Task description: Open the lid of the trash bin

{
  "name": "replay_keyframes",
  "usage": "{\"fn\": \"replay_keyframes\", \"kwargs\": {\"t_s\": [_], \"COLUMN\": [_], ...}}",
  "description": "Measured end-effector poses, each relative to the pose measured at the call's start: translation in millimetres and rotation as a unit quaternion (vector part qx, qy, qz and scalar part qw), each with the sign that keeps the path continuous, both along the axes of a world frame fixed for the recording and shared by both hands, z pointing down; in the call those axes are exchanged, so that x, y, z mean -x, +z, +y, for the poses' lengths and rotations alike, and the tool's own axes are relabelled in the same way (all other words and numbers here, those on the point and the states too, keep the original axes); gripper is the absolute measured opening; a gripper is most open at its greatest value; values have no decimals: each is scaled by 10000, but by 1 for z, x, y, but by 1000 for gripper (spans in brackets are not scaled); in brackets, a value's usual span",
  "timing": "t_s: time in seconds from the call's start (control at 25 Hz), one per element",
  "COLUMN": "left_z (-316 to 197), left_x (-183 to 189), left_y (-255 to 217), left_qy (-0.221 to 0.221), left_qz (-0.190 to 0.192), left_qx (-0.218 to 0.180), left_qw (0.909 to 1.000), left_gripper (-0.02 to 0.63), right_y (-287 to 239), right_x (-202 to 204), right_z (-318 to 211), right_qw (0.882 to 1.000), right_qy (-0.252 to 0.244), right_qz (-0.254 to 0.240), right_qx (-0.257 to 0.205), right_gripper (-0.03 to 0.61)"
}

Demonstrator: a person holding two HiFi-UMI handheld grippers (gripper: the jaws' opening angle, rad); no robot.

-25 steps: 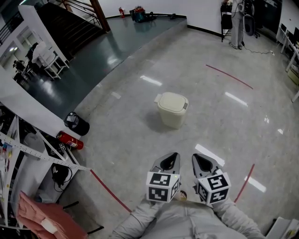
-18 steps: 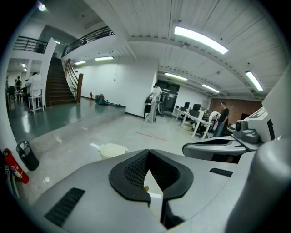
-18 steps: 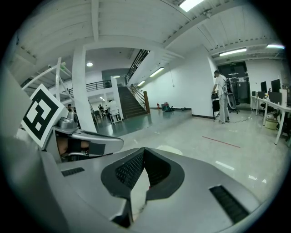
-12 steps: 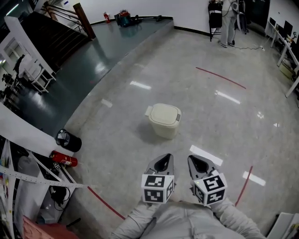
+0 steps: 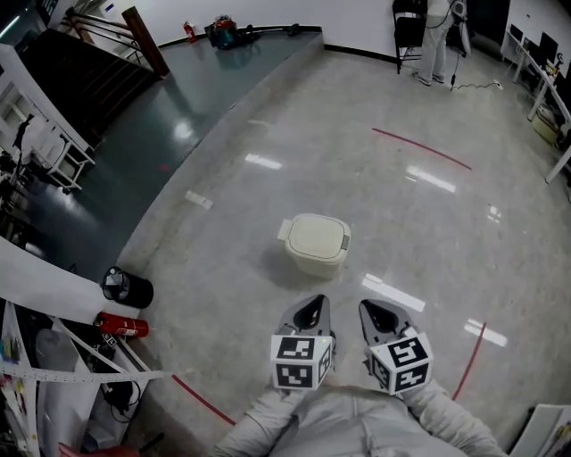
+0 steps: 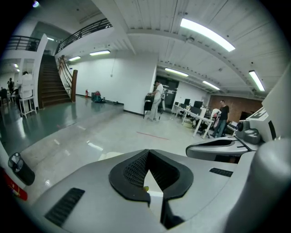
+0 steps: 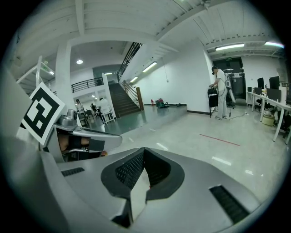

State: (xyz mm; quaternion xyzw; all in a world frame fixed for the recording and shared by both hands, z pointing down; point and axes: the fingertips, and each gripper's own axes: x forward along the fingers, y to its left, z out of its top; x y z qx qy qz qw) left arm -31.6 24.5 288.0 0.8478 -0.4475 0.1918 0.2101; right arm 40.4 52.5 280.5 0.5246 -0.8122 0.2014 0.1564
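Observation:
A cream trash bin [image 5: 317,244] with its lid down stands alone on the glossy floor, in the middle of the head view. My left gripper [image 5: 310,304] and right gripper [image 5: 378,308] are held side by side close to my body, a short way before the bin and touching nothing. Both are shut and hold nothing. In the left gripper view the jaws of the left gripper [image 6: 148,151] meet at the tip; in the right gripper view the right gripper [image 7: 144,149] does the same. The bin is mostly hidden behind the jaws in both gripper views.
A black round bin [image 5: 126,287] and a red fire extinguisher [image 5: 120,325] lie at the left by a metal shelf frame [image 5: 53,357]. Red tape lines [image 5: 469,360] mark the floor. A raised dark green floor [image 5: 178,98] and stairs lie far left; a person [image 5: 437,27] stands far back.
The bin has come nearer and lower in the head view as I moved toward it. Both grippers stay shut in the same pose before me.

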Motion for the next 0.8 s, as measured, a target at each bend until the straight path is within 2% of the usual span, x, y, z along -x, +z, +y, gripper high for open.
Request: {"fn": "replay_keyframes", "kwargs": {"t_s": [0.36,0.8], "left_z": [-61,-106], "left_x": [11,21], "left_y": [22,48], "left_qy": [253,482], "left_qz": [-51,-28], "left_qx": [207,420], "left_qw": [9995,9979], "left_gripper": [5,5], "right_y": [19,41], "right_x": [11,16], "right_z": [-64,-113], "right_qw": [9996,9983], "right_qy": [185,391], "right_qz": [127,259], "right_qx": [199,355], "right_gripper": [-6,-6]}}
